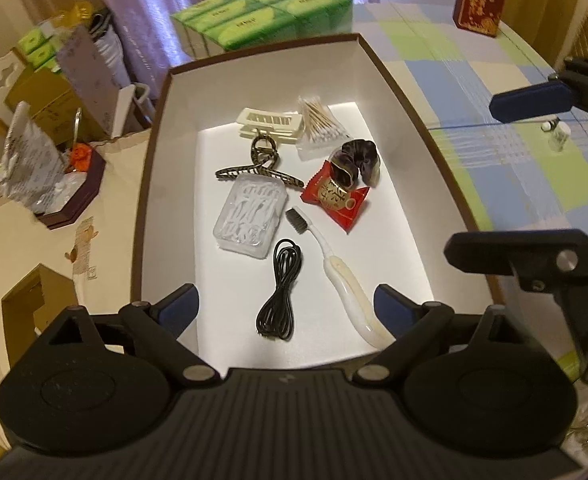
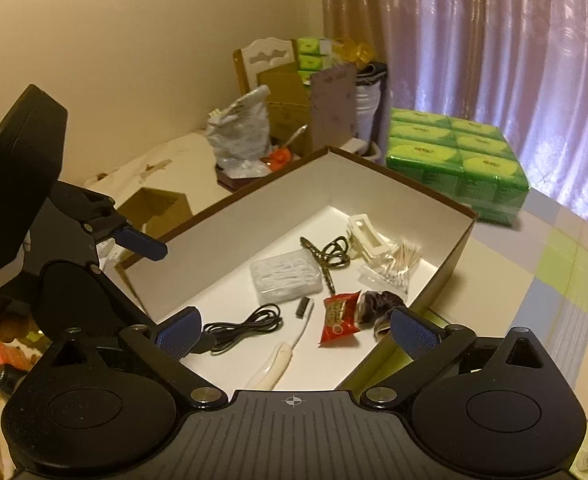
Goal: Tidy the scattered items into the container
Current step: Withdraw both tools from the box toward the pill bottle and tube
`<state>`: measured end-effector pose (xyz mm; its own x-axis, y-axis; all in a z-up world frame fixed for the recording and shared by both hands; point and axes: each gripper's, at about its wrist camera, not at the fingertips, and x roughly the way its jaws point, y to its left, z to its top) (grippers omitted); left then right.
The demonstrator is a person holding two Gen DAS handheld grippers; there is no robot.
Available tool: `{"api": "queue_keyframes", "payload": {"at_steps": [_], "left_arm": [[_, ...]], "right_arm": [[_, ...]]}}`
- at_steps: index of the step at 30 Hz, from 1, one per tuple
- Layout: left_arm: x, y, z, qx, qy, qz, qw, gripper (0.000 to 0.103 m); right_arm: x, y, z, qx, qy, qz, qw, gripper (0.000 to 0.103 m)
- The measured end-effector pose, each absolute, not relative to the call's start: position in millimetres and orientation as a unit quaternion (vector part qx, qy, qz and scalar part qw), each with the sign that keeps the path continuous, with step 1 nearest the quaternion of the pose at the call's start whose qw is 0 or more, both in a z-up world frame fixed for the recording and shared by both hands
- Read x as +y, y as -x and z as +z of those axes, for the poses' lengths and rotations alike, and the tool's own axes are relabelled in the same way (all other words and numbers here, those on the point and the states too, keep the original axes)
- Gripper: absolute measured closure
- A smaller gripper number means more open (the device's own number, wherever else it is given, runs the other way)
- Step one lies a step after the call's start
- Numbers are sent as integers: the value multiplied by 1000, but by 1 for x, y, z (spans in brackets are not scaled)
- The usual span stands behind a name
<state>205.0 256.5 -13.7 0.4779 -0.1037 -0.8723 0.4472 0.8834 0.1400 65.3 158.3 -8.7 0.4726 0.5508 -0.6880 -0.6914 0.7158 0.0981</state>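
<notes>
Brown-rimmed box (image 1: 155,128), white inside, holds, left to right: clear floss-pick case (image 1: 249,216), black cable (image 1: 279,292), striped claw clip (image 1: 259,168), cream clip (image 1: 269,122), toothbrush (image 1: 342,276), cotton swabs (image 1: 320,120), red sachet (image 1: 336,198), dark scrunchie (image 1: 358,158). Left gripper (image 1: 285,308) and right gripper (image 2: 294,332) both spread apart, empty, above it. Checked tablecloth (image 1: 494,168); green tissue packs (image 1: 265,12); curtain behind.

In the box (image 1: 161,168), cable (image 1: 279,292) lies beside toothbrush (image 1: 334,268).

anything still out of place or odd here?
One small white bottle stands on the checked tablecloth, outside the box, so it looks like a straggler. Both tongs, left and right, are open and empty. Nothing spilled or damaged.
</notes>
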Motion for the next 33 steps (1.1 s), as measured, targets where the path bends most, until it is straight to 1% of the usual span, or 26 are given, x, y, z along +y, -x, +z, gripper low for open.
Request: {"api": "queue_keyframes", "payload": {"at_steps": [3, 15, 23, 33], "left_arm": [[257, -192, -7, 480, -168, -148, 848, 8], [249, -139, 9, 471, -117, -91, 870, 8], [223, -110, -1, 487, -84, -81, 865, 8], [178, -86, -17, 502, -66, -83, 858, 8]], "right_arm": [[150, -59, -7, 360, 96, 372, 850, 0], [107, -35, -14, 375, 105, 393, 833, 0], [76, -26, -22, 392, 107, 398, 823, 0], [23, -22, -40, 424, 102, 382, 814, 0]]}}
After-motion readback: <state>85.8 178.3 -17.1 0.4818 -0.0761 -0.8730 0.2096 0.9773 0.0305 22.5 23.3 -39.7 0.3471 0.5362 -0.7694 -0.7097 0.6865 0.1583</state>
